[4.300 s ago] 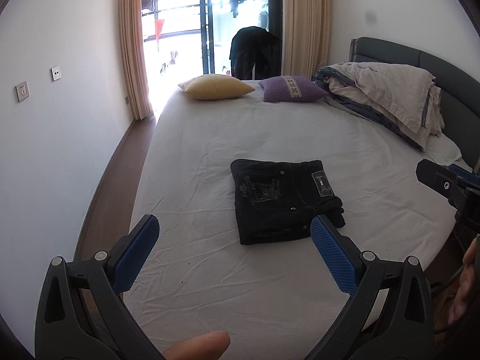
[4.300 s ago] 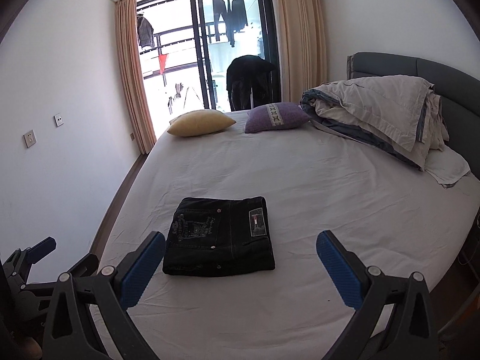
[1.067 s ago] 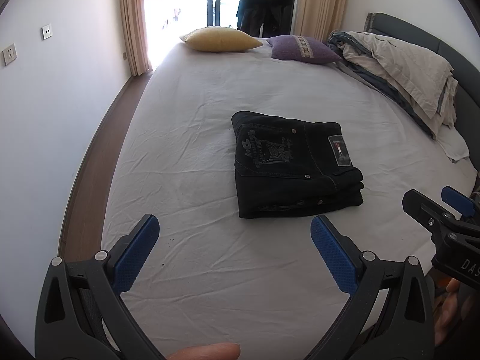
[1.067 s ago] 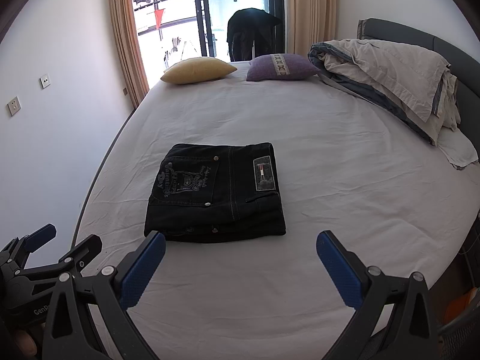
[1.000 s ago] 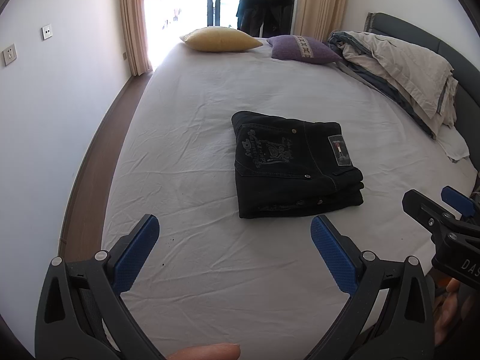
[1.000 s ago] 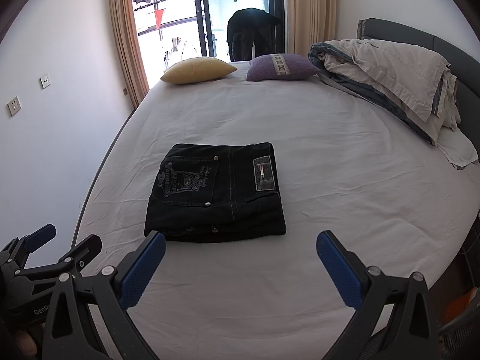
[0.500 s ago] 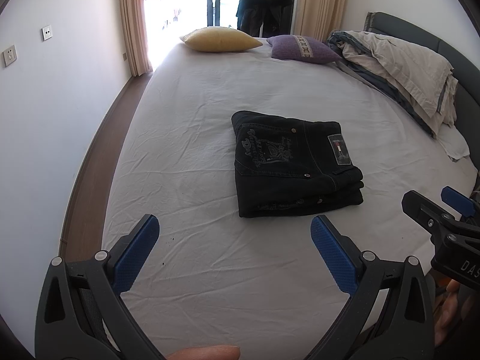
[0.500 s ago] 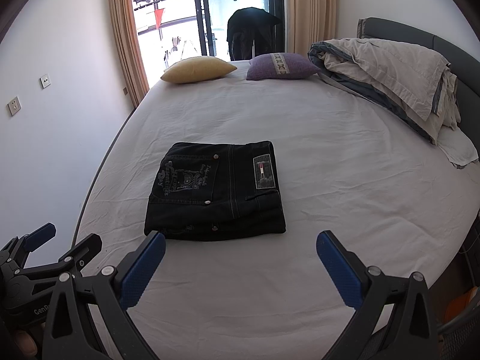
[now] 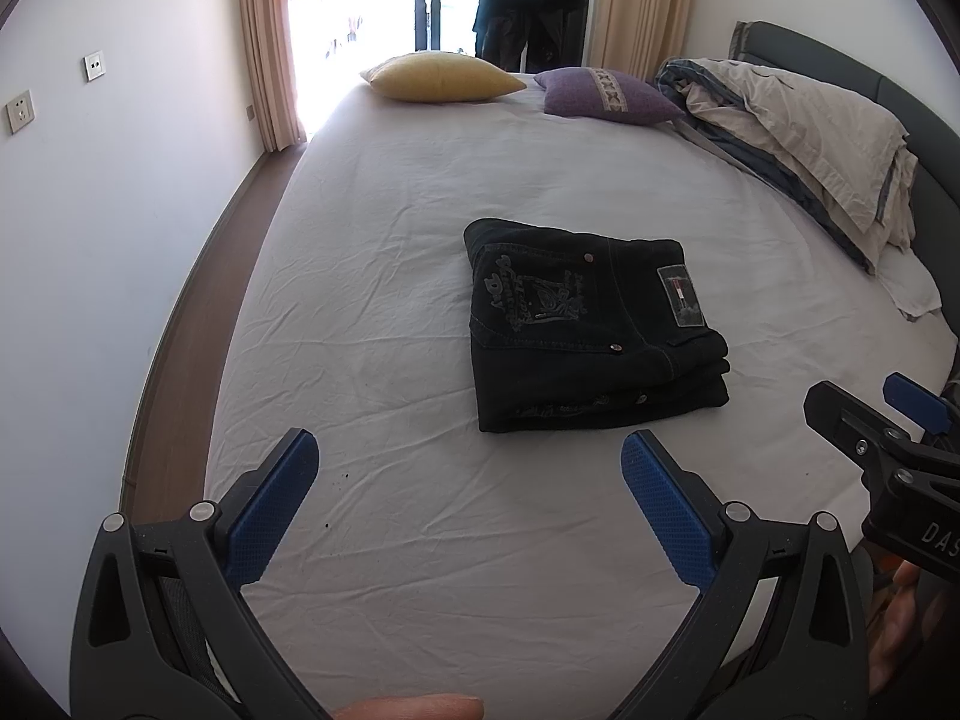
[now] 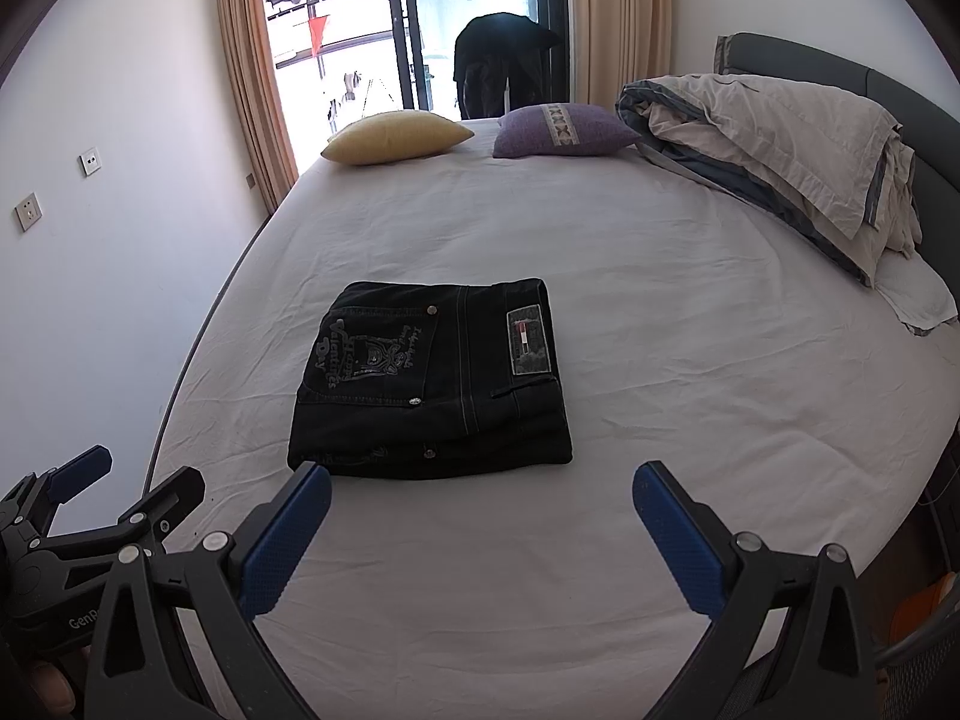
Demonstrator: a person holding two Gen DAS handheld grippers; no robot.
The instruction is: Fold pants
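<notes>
Black pants (image 9: pixel 591 324) lie folded into a compact rectangle on the white bed sheet (image 9: pixel 390 312), back pocket and label patch facing up. They also show in the right wrist view (image 10: pixel 429 381). My left gripper (image 9: pixel 468 489) is open and empty, held above the sheet short of the pants' near edge. My right gripper (image 10: pixel 480 513) is open and empty, just short of the pants' near edge. The right gripper shows at the right edge of the left wrist view (image 9: pixel 870 438); the left gripper shows at the lower left of the right wrist view (image 10: pixel 90 504).
A yellow pillow (image 10: pixel 396 137) and a purple pillow (image 10: pixel 564 131) lie at the far end of the bed. A folded duvet with pillows (image 10: pixel 792 150) is piled along the right side by the grey headboard (image 10: pixel 900 90). A white wall (image 10: pixel 90 240) and floor strip run along the left.
Over the last second almost nothing has moved. Since about four seconds ago both grippers have come closer to the pants and tilted down toward the bed.
</notes>
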